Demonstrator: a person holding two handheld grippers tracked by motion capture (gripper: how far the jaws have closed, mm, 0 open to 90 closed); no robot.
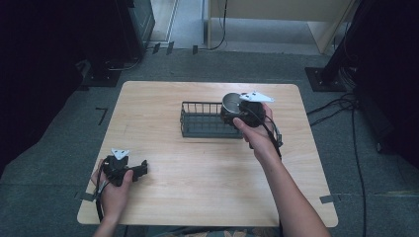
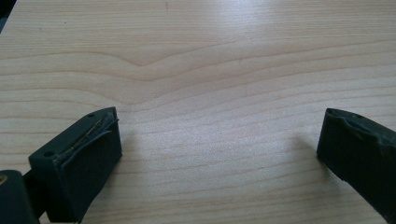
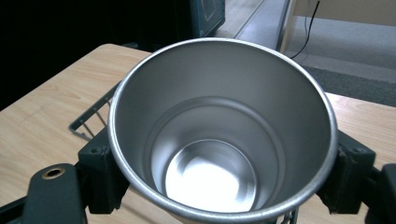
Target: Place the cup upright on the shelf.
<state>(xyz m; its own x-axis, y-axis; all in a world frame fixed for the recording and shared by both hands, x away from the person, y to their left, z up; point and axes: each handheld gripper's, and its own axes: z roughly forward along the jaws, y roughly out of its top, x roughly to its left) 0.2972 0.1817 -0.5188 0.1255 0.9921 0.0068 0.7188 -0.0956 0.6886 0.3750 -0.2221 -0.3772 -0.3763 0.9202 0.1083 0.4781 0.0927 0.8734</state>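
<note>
Gripping a steel cup (image 1: 230, 103) by its wall, the right gripper (image 1: 236, 109) holds it over the right end of a black wire rack (image 1: 197, 120), at about one o'clock from the table's middle. In the right gripper view the two jaws press the cup (image 3: 219, 140) from opposite sides just below the rim, mouth up and tilted a little toward the camera, its inside empty; a squeeze across the widest part probably keeps the smooth metal from slipping. Part of the rack (image 3: 91, 114) shows beyond the cup's left side, so the cup seems to be either going into the rack or coming out of it; which one cannot be told, nor whether its base touches the wires. The left gripper (image 1: 129, 169) lies low near the table (image 1: 207, 197) edge at about eight o'clock, well apart from the rack. Its jaws stand wide apart with nothing between them over bare wood (image 2: 201, 84), likely parked out of the way while one hand does the work.
</note>
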